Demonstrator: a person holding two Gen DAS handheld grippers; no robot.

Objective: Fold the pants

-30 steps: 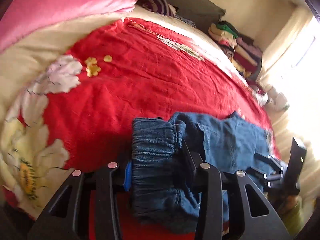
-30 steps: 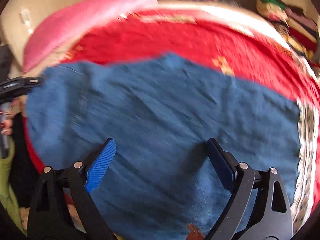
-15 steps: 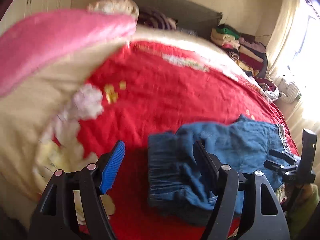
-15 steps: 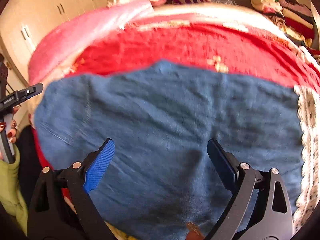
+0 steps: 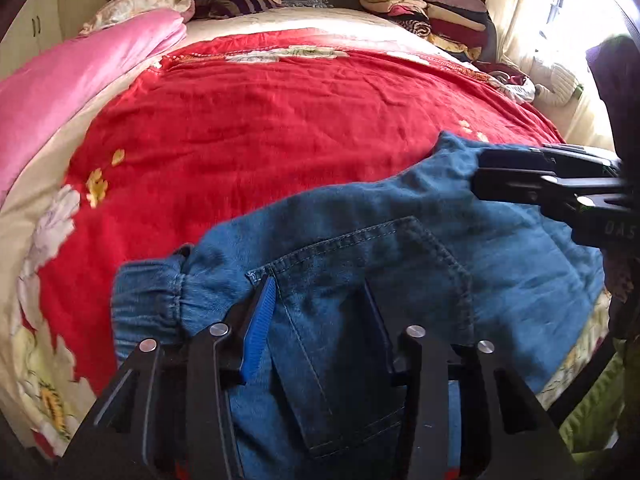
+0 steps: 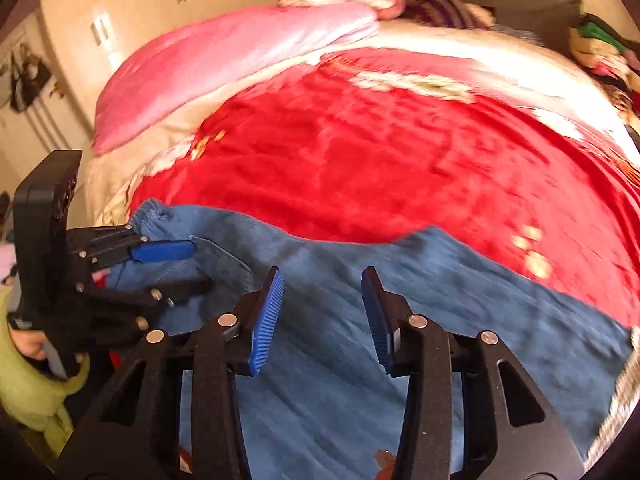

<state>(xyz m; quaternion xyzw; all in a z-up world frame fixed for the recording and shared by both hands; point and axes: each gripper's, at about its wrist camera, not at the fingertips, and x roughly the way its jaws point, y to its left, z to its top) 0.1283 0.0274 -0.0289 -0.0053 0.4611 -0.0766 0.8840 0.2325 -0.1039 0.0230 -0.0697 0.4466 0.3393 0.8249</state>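
Left wrist view: the left gripper hangs released over the back pocket of the blue denim pants, which lie on the red floral bedspread. Right wrist view: the right gripper hangs released above the leg cloth. Probably between folds; next, each must pinch an edge.

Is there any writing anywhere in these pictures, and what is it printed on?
"DAS": pale letters on the black body of the right gripper, cut off by the edge of the left wrist view.
Nothing else readable: the jeans and the red blanket show no lettering.
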